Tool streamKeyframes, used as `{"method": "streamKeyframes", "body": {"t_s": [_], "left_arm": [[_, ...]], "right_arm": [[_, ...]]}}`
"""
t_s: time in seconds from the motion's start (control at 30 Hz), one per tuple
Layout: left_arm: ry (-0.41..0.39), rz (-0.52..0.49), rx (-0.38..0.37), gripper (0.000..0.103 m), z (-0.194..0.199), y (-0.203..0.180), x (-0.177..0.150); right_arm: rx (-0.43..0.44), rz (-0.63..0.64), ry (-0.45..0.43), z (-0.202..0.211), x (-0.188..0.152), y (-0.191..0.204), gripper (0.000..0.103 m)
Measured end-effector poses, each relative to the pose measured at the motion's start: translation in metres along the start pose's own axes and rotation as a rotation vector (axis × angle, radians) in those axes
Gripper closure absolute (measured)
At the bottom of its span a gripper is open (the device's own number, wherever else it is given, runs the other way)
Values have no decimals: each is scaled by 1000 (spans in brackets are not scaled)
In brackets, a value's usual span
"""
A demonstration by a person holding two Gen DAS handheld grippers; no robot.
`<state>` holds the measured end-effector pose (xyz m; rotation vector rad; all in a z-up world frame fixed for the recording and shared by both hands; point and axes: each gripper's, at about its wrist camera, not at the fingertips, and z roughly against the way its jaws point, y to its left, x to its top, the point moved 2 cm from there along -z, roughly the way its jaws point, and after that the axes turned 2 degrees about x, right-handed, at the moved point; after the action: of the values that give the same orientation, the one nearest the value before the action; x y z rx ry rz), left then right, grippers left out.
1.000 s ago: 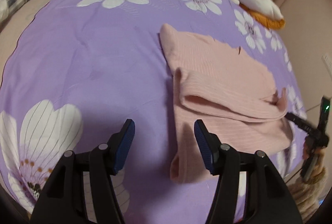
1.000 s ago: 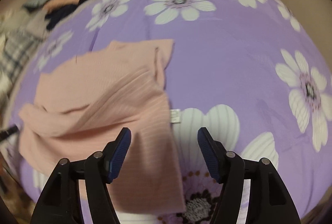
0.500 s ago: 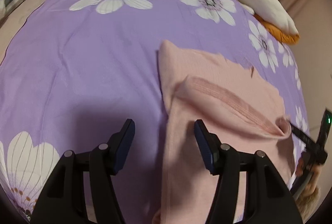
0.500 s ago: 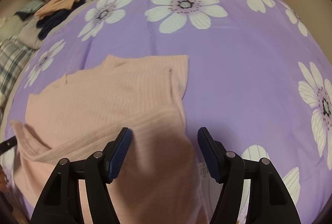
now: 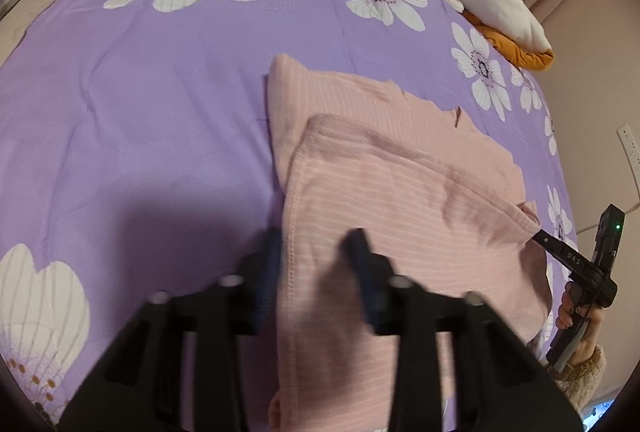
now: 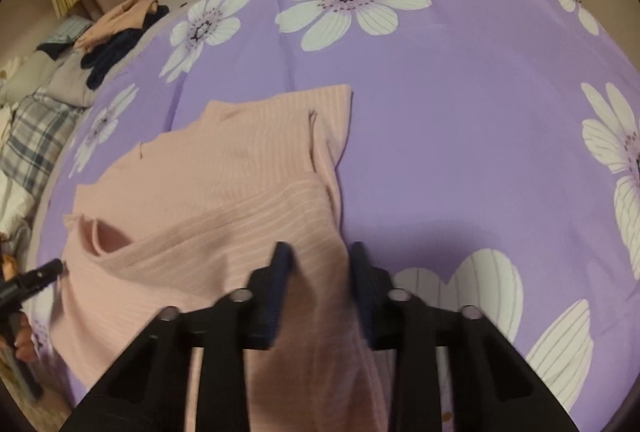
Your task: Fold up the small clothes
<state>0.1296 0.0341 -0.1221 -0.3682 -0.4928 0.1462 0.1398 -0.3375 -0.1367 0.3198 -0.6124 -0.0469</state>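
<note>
On the bed, seen through the left wrist camera, the pink ribbed garment (image 5: 400,168) lies across the purple flowered bedspread (image 5: 140,112), its near hem already lifted and laid part of the way over the body. The left claw (image 5: 316,256) has this hemmed edge between its blurred blue pads, and the jaws are closing on it; whether they press the cloth yet I cannot tell for certain. At the far corner of the same edge the right claw (image 5: 538,234) pokes in, held by the person's hand (image 5: 576,316).

From the right wrist camera, the garment (image 6: 224,168) shows 1 fold begun: a doubled band crosses its lower part and a loose loop stands open near the left claw (image 6: 60,266). The right claw (image 6: 320,264) is narrowing over the cloth edge.

By my reading, the work is early. This first fold is not yet laid flat, further folds are likely left, and the heap of other clothes (image 6: 120,28) beyond the bedspread looks unfolded.
</note>
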Motion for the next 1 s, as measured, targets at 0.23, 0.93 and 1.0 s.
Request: {"method": "streamKeyframes", "body": {"t_s": [0.23,0.93,1.0], "left_arm": [[-47,15,-14,97,10,-1,-8],[-99,18,-28,57,29,3,8],[-78,25,-25,56,21,4,11]], "right_arm": [[26,19,-65,19,0,8,92],[108,33,-262,94,3,27,98],[124,10,-248,91,4,23,98]]}}
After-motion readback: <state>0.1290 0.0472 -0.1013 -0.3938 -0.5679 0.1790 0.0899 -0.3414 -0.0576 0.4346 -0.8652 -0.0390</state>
